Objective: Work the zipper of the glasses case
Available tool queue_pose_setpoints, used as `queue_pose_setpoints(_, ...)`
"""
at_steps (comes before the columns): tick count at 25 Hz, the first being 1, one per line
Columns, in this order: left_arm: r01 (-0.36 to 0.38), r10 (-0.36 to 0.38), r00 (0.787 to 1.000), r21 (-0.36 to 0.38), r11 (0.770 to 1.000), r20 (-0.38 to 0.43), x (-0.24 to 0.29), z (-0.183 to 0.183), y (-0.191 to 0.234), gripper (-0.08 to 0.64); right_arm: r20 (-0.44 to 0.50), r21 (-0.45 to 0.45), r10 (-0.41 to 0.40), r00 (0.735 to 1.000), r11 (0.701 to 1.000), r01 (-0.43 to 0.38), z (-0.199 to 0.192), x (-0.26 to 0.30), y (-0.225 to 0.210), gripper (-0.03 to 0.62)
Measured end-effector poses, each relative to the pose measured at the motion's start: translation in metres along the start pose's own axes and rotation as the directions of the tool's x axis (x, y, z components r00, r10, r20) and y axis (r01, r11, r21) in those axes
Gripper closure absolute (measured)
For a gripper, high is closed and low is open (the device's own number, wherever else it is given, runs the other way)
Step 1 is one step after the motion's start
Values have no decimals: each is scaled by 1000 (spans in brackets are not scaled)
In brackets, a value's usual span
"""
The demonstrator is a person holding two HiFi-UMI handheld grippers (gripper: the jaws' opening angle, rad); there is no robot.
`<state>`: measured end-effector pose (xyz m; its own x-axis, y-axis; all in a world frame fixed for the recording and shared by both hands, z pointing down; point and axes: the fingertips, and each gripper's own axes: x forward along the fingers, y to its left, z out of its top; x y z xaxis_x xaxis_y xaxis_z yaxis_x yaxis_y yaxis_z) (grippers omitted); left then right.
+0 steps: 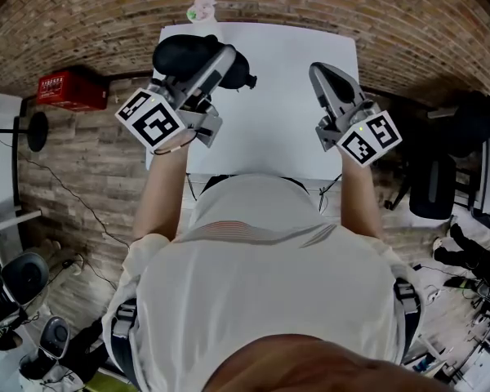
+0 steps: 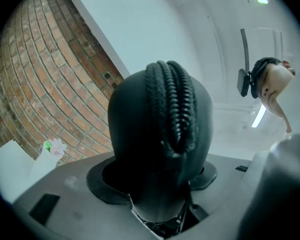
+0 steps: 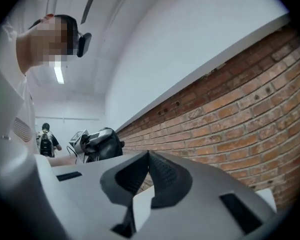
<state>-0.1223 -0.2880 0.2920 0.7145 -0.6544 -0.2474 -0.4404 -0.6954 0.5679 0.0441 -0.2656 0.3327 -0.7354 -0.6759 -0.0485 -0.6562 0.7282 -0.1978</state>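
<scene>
The black glasses case point(image 1: 186, 54) is held up above the white table point(image 1: 269, 129), and my left gripper point(image 1: 215, 62) is shut on it. In the left gripper view the case point(image 2: 140, 134) fills the gap between the grey jaws, with a black braided cord point(image 2: 172, 104) running down its face. My right gripper point(image 1: 320, 72) hovers to the right of the case and apart from it. Its jaws are shut with nothing between them, and their tips meet in the right gripper view point(image 3: 148, 156). That view also shows the case in the left gripper point(image 3: 101, 143).
A small pot with a pink flower point(image 1: 202, 9) stands at the table's far edge by the brick wall point(image 1: 392, 23). A red box point(image 1: 72, 90) lies on the floor at the left. A black chair point(image 1: 433, 188) and cables are at the right.
</scene>
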Motion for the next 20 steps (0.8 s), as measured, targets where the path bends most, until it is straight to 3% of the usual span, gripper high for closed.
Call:
queue_pose_setpoints(3,-47,48,998,-18,999,46,0,9,7,290,-38,-52,-1,999,999,-1,-2,5,11,541)
queue_pose_setpoints(8,-97,102,991,-57,994,89,3,16,10,290,-125,-64,125,984,989,-134,-24,21,58,538)
queue_pose_setpoints(11,-99,106,990,-77,992,93,11,6,3,290,-172,-71,170,970,980,-185,-42,24,78,494)
queue_pose_setpoints(20,-112,118,991,-84,990,64,18,-6,-1,290,-229,-115,138,964,979,-168,-63,48,92,486)
